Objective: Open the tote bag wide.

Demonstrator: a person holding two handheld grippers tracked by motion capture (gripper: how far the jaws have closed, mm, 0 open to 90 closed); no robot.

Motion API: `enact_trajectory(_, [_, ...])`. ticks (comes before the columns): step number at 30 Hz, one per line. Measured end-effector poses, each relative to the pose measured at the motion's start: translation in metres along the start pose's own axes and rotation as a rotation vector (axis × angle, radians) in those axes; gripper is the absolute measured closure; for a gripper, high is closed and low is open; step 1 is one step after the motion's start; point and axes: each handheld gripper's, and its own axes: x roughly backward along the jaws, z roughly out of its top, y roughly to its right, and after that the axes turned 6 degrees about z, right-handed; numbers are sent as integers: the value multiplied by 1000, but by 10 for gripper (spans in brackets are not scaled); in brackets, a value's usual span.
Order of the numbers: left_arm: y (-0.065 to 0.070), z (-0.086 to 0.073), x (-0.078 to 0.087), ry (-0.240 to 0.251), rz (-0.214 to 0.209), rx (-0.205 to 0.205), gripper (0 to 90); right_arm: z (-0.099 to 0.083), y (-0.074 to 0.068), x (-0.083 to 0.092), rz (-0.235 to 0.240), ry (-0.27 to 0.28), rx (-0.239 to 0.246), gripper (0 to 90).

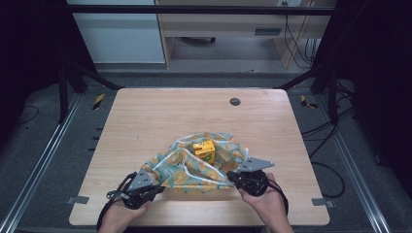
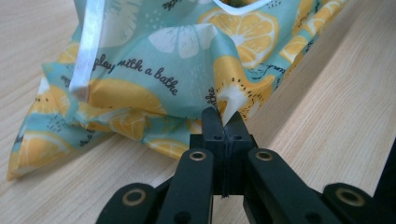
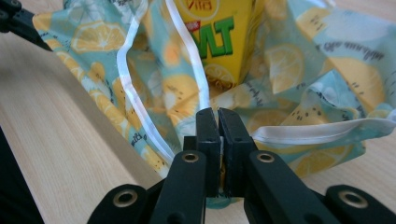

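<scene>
A teal bag (image 1: 187, 167) printed with lemon slices and trimmed with white straps lies on the wooden table (image 1: 145, 121), near its front edge. A yellow drink carton (image 1: 204, 149) stands upright inside it. My left gripper (image 1: 160, 187) is shut on the bag's left corner; in the left gripper view a fold of the cloth (image 2: 187, 65) is pinched between the closed jaws (image 2: 226, 119). My right gripper (image 1: 231, 175) is shut on the bag's right edge; in the right gripper view its jaws (image 3: 217, 116) meet over the fabric (image 3: 322, 70) just in front of the carton (image 3: 215, 37).
A round grey cable port (image 1: 235, 101) sits in the table's far side. Black frame bars (image 1: 87, 73) flank the table, and cables (image 1: 325, 131) lie on the floor at the right. The other gripper (image 3: 14, 18) shows at the right gripper view's top left.
</scene>
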Motion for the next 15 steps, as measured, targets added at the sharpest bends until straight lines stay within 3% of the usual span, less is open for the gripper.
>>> enact_trajectory(5, [-3,-2,0,-1,10,23,860,-4,1,-3,0,-5,-7,854])
enact_trajectory(9, [-4,-1,5,31,36,32,742,-1,1,-2,-8,0,-2,769])
enact_trajectory(12, [-3,1,16,60,55,28,667,5,-2,4,-15,13,21,648])
enact_trajectory(15, [-3,1,23,79,56,34,626,12,-5,11,-22,31,36,571])
